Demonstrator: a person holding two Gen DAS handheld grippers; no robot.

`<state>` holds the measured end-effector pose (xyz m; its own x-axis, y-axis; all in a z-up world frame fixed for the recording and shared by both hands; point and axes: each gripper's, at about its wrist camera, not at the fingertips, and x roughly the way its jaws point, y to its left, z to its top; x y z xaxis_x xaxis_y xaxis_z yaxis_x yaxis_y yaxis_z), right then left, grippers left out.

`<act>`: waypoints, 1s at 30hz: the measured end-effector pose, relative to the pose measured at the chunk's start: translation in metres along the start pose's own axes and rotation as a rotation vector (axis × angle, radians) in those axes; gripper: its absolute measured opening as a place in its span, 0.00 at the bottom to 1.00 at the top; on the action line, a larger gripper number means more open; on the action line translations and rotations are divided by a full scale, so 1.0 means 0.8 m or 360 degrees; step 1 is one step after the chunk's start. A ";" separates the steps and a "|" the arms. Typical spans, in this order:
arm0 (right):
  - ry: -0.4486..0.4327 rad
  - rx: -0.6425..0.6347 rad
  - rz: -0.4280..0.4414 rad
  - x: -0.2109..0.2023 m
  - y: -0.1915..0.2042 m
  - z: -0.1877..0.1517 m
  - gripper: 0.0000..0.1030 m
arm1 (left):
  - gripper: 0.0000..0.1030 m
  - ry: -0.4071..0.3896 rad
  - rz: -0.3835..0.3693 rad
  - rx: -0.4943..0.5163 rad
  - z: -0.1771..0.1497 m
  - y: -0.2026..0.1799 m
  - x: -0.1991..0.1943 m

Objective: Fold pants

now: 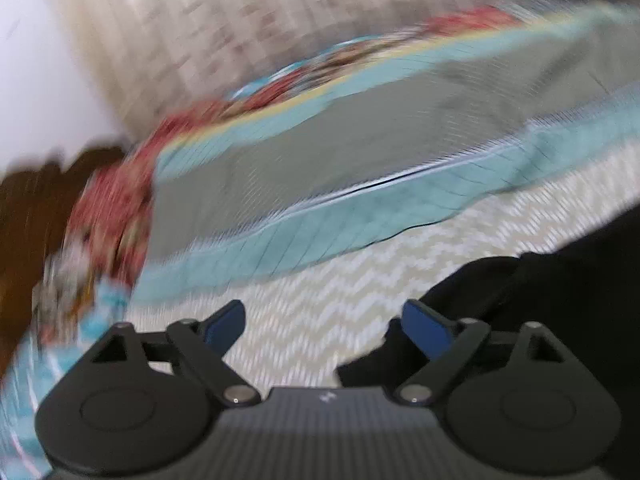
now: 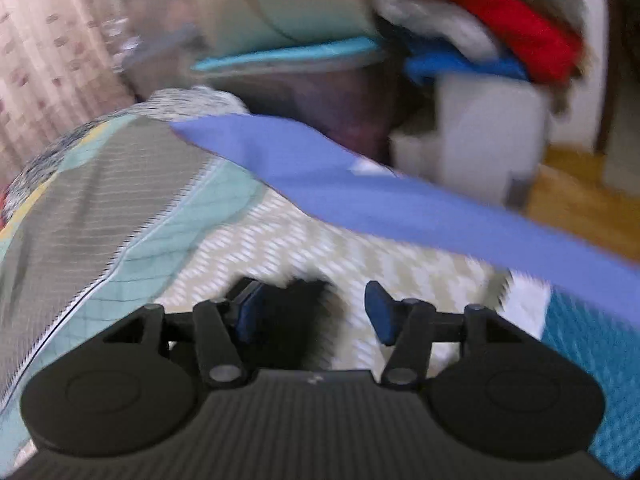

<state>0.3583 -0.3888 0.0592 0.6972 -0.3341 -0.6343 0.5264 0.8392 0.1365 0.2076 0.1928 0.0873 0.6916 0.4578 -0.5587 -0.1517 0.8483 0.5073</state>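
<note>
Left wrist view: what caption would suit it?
Open left claw hovering over a zigzag-patterned cover, dark pants beside one finger.

patterned curtain [image 1: 168, 28]; wooden floor [image 2: 576, 188]

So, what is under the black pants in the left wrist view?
The black pants lie on a cream zigzag cover, visible beside them. What is directly beneath them is covered, and blur hides detail.
</note>
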 end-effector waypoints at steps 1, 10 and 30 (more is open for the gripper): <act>0.0038 -0.0079 -0.0075 0.009 0.005 0.004 0.58 | 0.87 -0.0013 -0.0015 0.0089 0.003 -0.013 0.008; 0.0174 0.0095 0.0030 0.010 -0.018 0.026 0.57 | 0.80 0.0017 -0.0100 0.0325 0.001 -0.074 0.068; 0.0258 0.0325 0.0328 0.019 0.002 0.003 0.07 | 0.08 -0.0316 0.0026 0.0078 -0.008 -0.041 -0.099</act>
<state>0.3710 -0.3939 0.0514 0.7213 -0.0796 -0.6880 0.4801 0.7734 0.4139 0.1532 0.1304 0.1104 0.8156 0.4058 -0.4125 -0.1326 0.8250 0.5494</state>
